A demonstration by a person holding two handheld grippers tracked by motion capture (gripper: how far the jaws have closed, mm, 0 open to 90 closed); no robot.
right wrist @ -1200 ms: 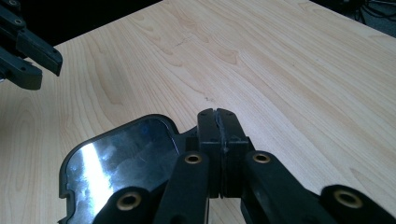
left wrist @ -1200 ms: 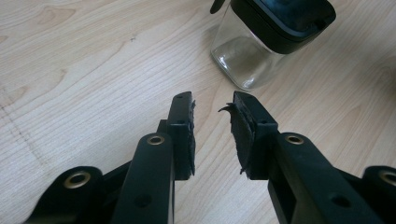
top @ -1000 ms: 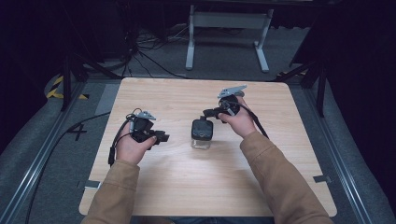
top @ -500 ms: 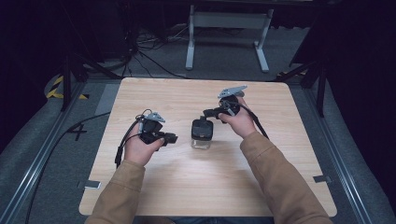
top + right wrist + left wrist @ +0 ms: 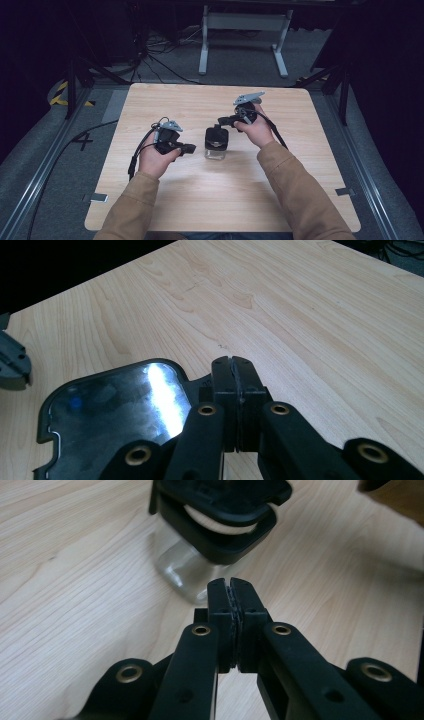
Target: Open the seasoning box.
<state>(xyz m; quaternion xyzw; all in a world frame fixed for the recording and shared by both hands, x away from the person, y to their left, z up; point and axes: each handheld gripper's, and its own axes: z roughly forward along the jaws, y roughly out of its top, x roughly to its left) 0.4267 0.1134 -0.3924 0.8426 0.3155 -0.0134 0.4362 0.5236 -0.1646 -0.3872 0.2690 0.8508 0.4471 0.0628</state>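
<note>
jar: clear glass jar [image 5: 216, 150] with black clamp lid [image 5: 216, 135], upright on the counter [image 5: 200, 200], between the two grippers; no other object on the counter.
jar vs left gripper: just ahead of the left gripper [image 5: 189, 148] tips, near but apart; in the left gripper view the jar [image 5: 185, 567] sits right past the jaw tips, lid [image 5: 220, 520] overhanging the glass.
left gripper state: clenched on nothing, pads pressed flat together [image 5: 231, 587]; a gap to the glass shows, no contact.
left gripper why: judged, held low and aimed at the glass body, lined up to brace or grab the jar; would have to open first.
jar vs right gripper: just below and to the side of the right gripper [image 5: 222, 120]; in the right gripper view the shiny lid top [image 5: 115, 415] lies under the jaws, its edge by the tips.
right gripper state: jaws pressed together [image 5: 234, 362]; a black tab of the lid runs in beside them, cannot tell whether it is pinched or only behind.
right gripper why: judged, raised above lid level and angled down, placed to work the lid or its latch from the far side.
hands: both forearms come in from the near edge, one each side of the jar, so it is flanked for two-handed handling.
risk: judged, jar is free-standing on smooth wood, a one-sided push could slide or tip it.
</note>
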